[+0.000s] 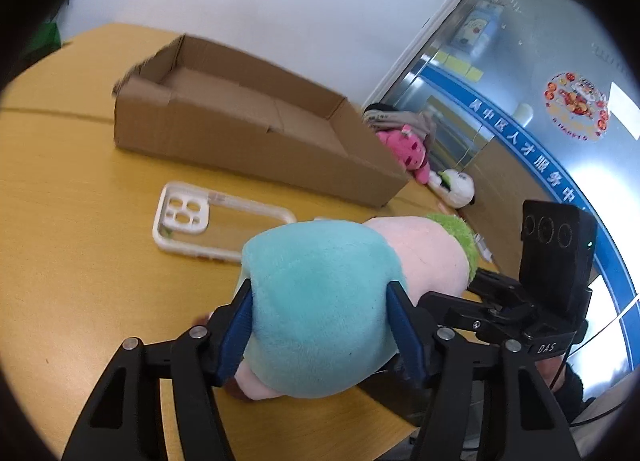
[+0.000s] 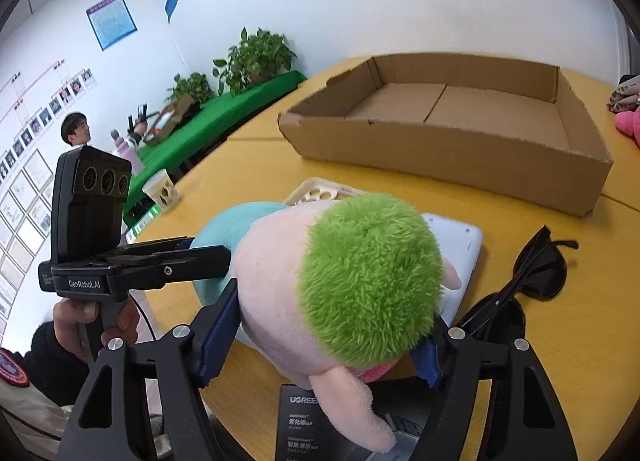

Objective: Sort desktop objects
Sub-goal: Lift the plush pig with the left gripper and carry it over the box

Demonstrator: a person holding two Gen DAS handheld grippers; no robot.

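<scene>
A plush doll [image 1: 320, 301] with a teal body, pink head and green hair is held over the yellow table [image 1: 60, 221] by both grippers. My left gripper [image 1: 320, 325] is shut on its teal body. My right gripper [image 2: 324, 325] is shut on its pink and green head [image 2: 360, 273]. An open cardboard box [image 1: 240, 133] lies behind it and shows empty in the right wrist view [image 2: 460, 117]. A clear phone case [image 1: 192, 225] lies flat between the doll and the box.
Black sunglasses [image 2: 528, 277], a white tablet-like device [image 2: 460, 245] and a dark UGREEN box [image 2: 304, 421] lie near the table's front edge. A pink plush [image 1: 412, 149] and a white plush [image 1: 456, 185] lie right of the box. A cup [image 2: 162, 193] stands at the left edge.
</scene>
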